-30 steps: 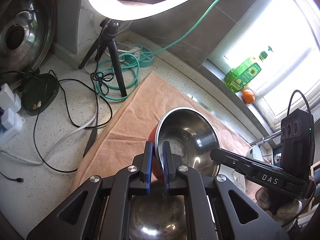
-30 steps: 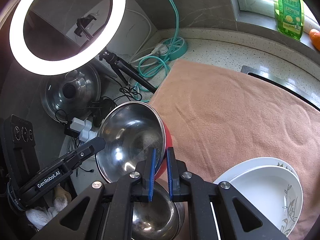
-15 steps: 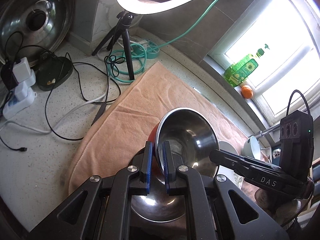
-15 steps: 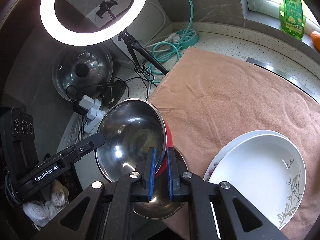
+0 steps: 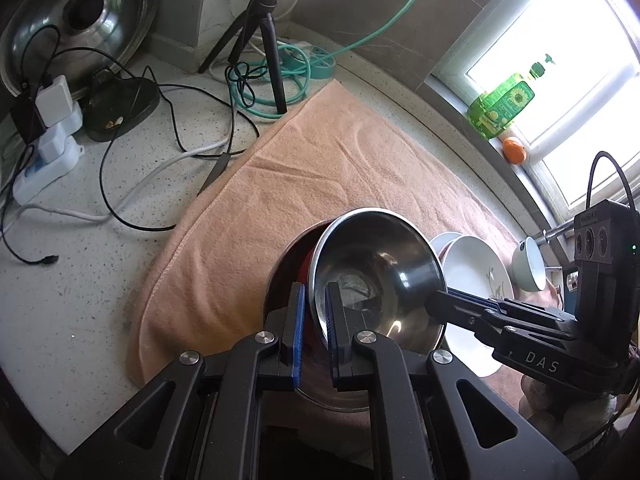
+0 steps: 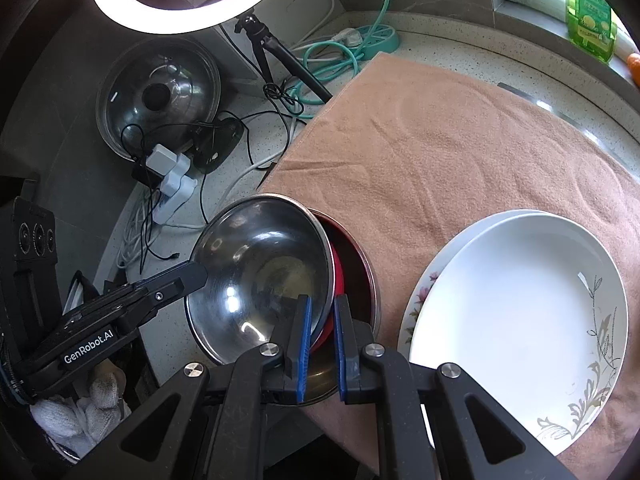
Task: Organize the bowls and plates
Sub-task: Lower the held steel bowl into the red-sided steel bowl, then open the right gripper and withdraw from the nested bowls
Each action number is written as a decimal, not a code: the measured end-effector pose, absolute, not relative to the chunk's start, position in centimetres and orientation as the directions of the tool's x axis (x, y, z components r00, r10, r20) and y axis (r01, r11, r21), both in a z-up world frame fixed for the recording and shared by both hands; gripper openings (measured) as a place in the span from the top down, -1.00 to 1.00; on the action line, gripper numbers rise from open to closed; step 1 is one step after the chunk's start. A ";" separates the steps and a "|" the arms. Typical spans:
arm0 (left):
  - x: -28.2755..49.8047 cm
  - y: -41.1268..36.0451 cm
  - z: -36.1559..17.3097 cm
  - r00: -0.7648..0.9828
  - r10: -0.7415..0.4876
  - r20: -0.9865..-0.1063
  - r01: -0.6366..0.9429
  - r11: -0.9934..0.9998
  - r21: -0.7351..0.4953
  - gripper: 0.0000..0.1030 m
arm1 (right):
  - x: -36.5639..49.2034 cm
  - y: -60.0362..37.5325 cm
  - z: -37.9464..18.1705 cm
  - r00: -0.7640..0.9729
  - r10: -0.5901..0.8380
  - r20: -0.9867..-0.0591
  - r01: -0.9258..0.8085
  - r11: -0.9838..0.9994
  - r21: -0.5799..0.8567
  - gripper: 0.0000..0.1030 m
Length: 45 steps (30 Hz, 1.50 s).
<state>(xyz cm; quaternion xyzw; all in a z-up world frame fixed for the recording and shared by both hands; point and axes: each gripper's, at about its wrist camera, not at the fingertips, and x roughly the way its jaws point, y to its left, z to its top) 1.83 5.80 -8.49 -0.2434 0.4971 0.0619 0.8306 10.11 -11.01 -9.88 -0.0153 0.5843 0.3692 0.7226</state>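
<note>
A steel bowl with a red outside [image 5: 376, 264] [image 6: 260, 268] is held tilted by both grippers on opposite rims. My left gripper [image 5: 314, 304] is shut on its near rim; my right gripper [image 6: 320, 320] is shut on its other rim. Below it a second steel bowl [image 5: 280, 280] [image 6: 366, 276] rests on the peach towel [image 5: 304, 168] [image 6: 460, 140]. The held bowl sits partly inside it. Two stacked white plates [image 6: 516, 312] [image 5: 476, 272] lie on the towel to the right. A pale green bowl [image 5: 530, 264] stands beyond them.
A ring light on a tripod [image 6: 264, 48], a pot lid [image 6: 160, 92], power strips [image 5: 48, 152], and tangled cables [image 5: 240, 80] crowd the counter left of the towel. A green bottle [image 5: 504, 104] and an orange [image 5: 514, 149] sit on the window sill.
Both grippers have lowered the red-sided bowl toward the steel bowl on the towel. The counter and plates now show larger and closer.
</note>
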 end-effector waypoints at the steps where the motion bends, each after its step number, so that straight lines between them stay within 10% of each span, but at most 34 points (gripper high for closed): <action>1: 1.9 5.7 -8.8 0.490 -0.138 -0.861 -0.343 0.877 -0.336 0.84 | 10.0 -11.0 -10.1 0.045 0.509 -0.860 -0.554 0.729 0.402 0.81; 45: 2.3 5.7 -11.3 0.416 -0.139 -0.899 -0.316 0.904 -0.286 0.83 | 9.3 -9.2 -11.5 0.083 0.413 -0.907 -0.611 0.740 0.281 0.56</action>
